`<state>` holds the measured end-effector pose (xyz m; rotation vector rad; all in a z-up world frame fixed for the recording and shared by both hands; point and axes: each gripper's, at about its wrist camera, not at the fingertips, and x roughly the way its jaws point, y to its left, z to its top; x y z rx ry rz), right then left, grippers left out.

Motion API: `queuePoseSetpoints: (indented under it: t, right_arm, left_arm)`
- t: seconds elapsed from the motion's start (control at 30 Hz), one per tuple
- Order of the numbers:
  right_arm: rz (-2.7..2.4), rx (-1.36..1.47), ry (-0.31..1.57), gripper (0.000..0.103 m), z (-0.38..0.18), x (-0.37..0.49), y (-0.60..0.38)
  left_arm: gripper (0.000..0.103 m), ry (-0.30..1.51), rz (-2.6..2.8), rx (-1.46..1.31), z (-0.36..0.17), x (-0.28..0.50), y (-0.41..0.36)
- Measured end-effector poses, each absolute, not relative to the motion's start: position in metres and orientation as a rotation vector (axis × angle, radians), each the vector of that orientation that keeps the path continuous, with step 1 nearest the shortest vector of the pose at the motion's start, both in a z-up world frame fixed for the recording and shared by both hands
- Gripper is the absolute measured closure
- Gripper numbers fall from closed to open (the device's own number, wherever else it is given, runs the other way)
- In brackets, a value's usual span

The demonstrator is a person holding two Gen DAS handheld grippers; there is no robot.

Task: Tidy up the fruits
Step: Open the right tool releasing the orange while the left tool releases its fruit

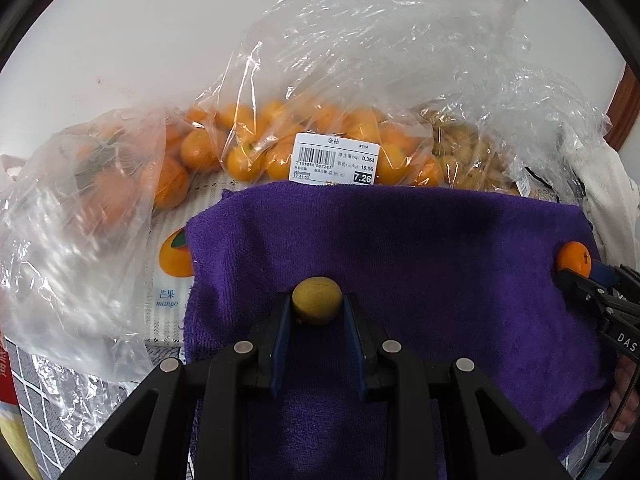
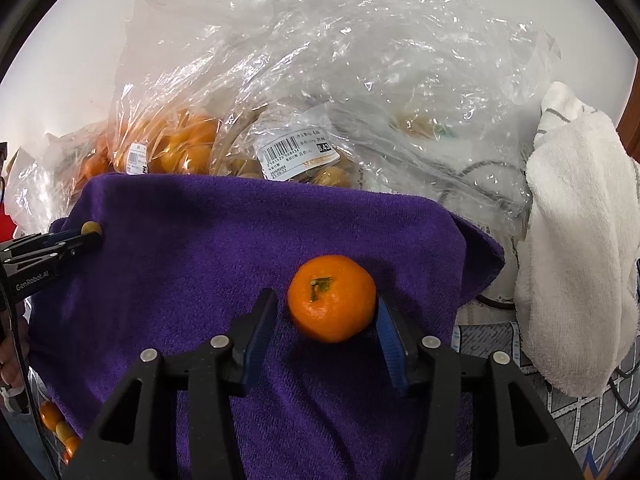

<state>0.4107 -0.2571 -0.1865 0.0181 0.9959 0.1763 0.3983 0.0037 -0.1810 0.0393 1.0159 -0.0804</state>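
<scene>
My left gripper is shut on a small round yellow-brown fruit just above the purple towel. The right wrist view shows that same fruit at the towel's left edge, pinched in the left gripper. A mandarin with a green stem lies on the purple towel between the fingers of my right gripper. That gripper is open: a gap shows at the left pad, while the right pad is close against the peel. In the left wrist view this mandarin is at the far right.
Clear plastic bags line the towel's far edge: kumquats with a price label, mandarins at left, yellow-brown fruits at right. A white towel is heaped at right. Small orange fruits lie below the towel's left edge.
</scene>
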Motion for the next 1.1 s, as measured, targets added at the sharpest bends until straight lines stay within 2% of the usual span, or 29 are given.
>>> queuePoseSetpoints:
  t: [0.33, 0.43, 0.5, 0.57, 0.67, 1.1]
  right_arm:
    - [0.174, 0.045, 0.966, 0.049, -0.178, 0.409, -0.262]
    - [0.171, 0.041, 0.954, 0.049, -0.175, 0.408, -0.261]
    - [0.169, 0.035, 0.945, 0.049, -0.173, 0.406, -0.261]
    - [0.169, 0.030, 0.939, 0.049, -0.172, 0.405, -0.261]
    - [0.171, 0.033, 0.932, 0.049, -0.168, 0.404, -0.262]
    - [0.144, 0.017, 0.810, 0.049, -0.113, 0.380, -0.260]
  left_arm:
    - [0.074, 1.024, -0.090, 0.043, -0.183, 0.402, -0.003]
    - [0.067, 1.022, -0.100, 0.043, -0.181, 0.402, -0.003]
    - [0.056, 1.018, -0.106, 0.046, -0.178, 0.402, -0.003]
    - [0.050, 1.008, -0.111, 0.051, -0.174, 0.401, -0.005]
    - [0.045, 0.991, -0.112, 0.058, -0.167, 0.400, -0.006]
    - [0.044, 0.918, -0.098, 0.022, -0.129, 0.388, 0.000]
